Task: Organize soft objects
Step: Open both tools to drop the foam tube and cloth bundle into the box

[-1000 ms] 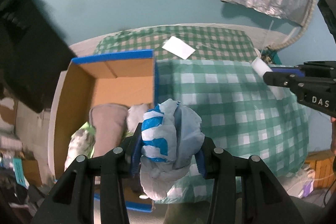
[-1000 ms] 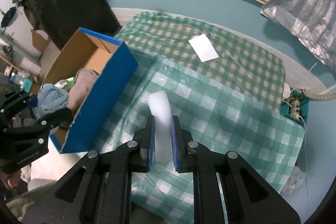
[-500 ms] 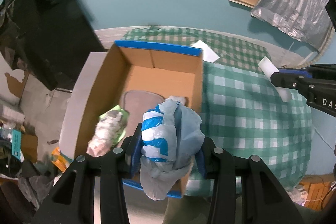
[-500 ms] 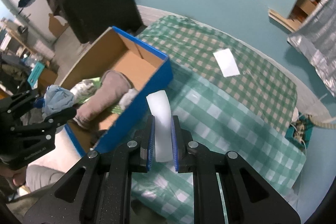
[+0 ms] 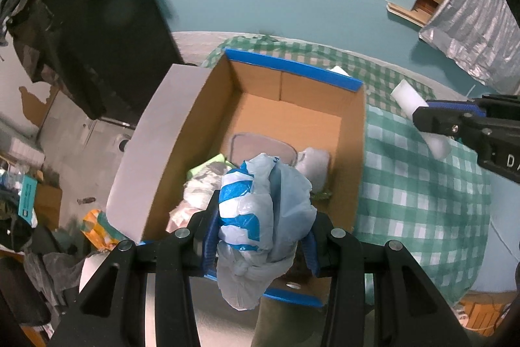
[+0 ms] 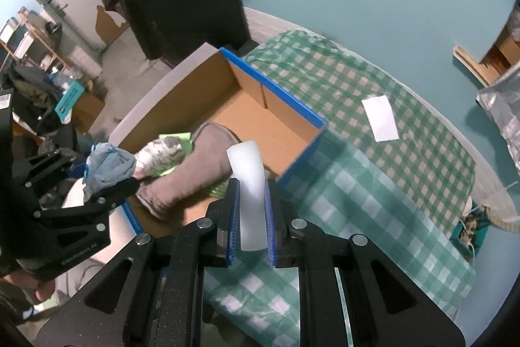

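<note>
Our left gripper [image 5: 261, 225] clamps a crumpled blue-and-white plastic bag [image 5: 260, 217] above the open cardboard box [image 5: 292, 113]; to its right, our right gripper [image 6: 250, 213] pinches a white foam strip [image 6: 248, 184] over the box's near edge.

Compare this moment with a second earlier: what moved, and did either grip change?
Both hand-held grippers carried their loads from over the checked cloth toward the cardboard box. The left hand-held gripper now hangs over the box's inside with the plastic bag bundle; the right hand-held gripper brings the white foam strip to the box's edge. Both grips unchanged; nothing released.
</note>
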A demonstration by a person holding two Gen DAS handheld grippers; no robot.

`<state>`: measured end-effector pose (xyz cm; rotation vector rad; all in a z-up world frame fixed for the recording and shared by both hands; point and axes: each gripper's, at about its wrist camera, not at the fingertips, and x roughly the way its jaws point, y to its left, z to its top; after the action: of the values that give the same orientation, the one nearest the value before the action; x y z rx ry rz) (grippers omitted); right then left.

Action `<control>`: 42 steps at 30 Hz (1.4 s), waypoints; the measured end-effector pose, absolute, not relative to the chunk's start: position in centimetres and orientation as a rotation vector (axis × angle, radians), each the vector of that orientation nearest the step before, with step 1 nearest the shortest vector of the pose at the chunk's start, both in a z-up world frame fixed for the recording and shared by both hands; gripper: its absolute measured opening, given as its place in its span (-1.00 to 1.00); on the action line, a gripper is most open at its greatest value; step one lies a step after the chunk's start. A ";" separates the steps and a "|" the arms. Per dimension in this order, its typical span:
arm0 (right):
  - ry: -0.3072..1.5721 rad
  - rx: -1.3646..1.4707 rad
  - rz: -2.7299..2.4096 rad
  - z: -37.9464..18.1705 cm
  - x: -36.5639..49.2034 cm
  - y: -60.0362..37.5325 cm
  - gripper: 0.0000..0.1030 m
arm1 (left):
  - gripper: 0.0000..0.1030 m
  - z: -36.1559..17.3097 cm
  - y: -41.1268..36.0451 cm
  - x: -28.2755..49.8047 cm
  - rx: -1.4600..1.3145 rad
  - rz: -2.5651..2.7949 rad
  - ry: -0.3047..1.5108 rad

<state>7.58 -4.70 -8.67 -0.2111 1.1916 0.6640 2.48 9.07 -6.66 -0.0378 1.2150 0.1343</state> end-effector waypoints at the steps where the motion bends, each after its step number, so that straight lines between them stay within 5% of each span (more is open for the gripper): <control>1: 1.196 -0.214 0.669 -8.8 7.7 -4.2 -0.75 | -0.15 -6.7 9.3 2.5 -0.041 0.138 1.216; 30: 1.294 -0.226 0.673 -13.4 10.6 3.1 -0.68 | -0.13 -10.8 14.5 6.0 -0.071 0.194 1.319; 34: 1.285 -0.238 0.655 -13.2 10.5 3.2 -0.64 | 0.12 -10.5 14.3 5.9 -0.081 0.192 1.315; 35: 1.281 -0.243 0.653 -13.2 10.4 3.2 -0.59 | 0.15 -10.4 14.3 5.8 -0.079 0.193 1.310; 37: 1.272 -0.252 0.651 -12.8 10.3 3.2 -0.13 | 0.23 -10.0 14.1 5.6 -0.072 0.195 1.295; 42: 1.240 -0.269 0.644 -11.6 10.1 2.9 -0.04 | 0.37 -8.7 13.7 4.7 -0.076 0.211 1.265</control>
<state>10.13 2.87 -11.62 -0.2686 1.2396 0.6445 4.67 13.74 -8.71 -0.0761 1.2654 0.2110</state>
